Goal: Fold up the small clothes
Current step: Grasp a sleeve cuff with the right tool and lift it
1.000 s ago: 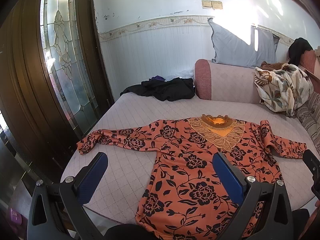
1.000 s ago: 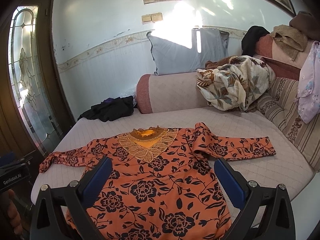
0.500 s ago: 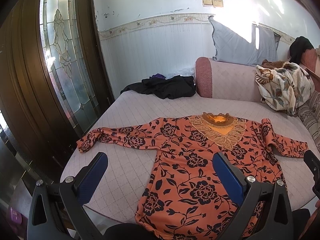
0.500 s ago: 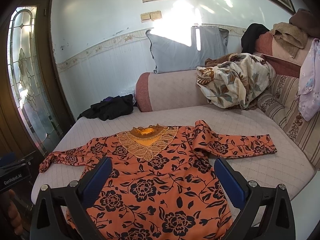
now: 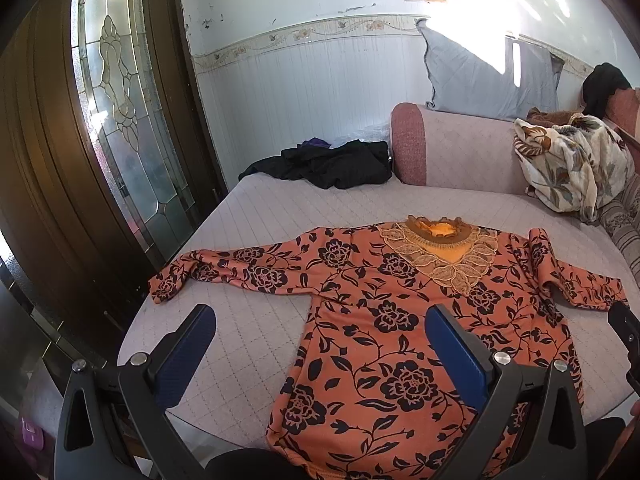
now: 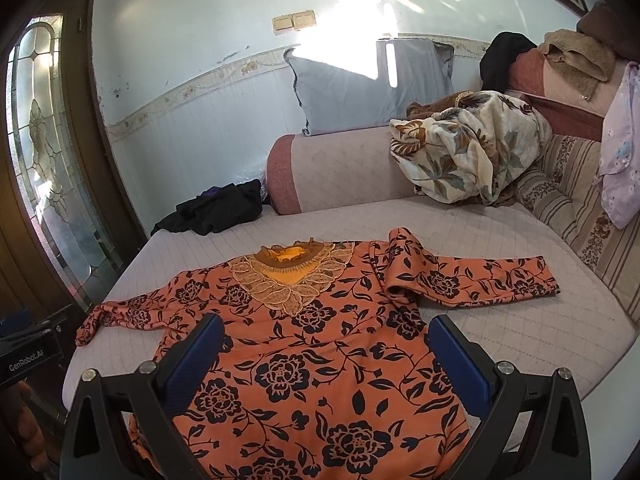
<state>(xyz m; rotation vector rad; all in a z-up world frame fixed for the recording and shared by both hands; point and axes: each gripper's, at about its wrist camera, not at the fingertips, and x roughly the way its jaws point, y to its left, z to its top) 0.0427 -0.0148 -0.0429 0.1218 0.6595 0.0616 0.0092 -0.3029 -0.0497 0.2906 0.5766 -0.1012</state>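
Observation:
An orange long-sleeved top with black flowers [image 5: 384, 320] lies flat, face up, on the quilted sofa seat [image 5: 256, 320], its lace collar [image 5: 440, 252] away from me. It also shows in the right wrist view [image 6: 320, 344]. Its left sleeve [image 5: 224, 270] stretches out to the seat's left edge; its right sleeve [image 6: 472, 280] is creased near the shoulder. My left gripper [image 5: 320, 320] is open and empty above the hem's left side. My right gripper [image 6: 326, 332] is open and empty above the top's middle.
A black garment pile [image 5: 332, 164] lies at the seat's far left corner. A floral blanket [image 6: 468, 152] is heaped on the sofa back, with a grey pillow [image 6: 360, 84] behind. A glass-panelled wooden door [image 5: 112, 92] stands at left. Striped cushions [image 6: 580, 208] line the right side.
Both views have shifted slightly downward and nearer the top. The top itself has not moved, and both grippers stay open.

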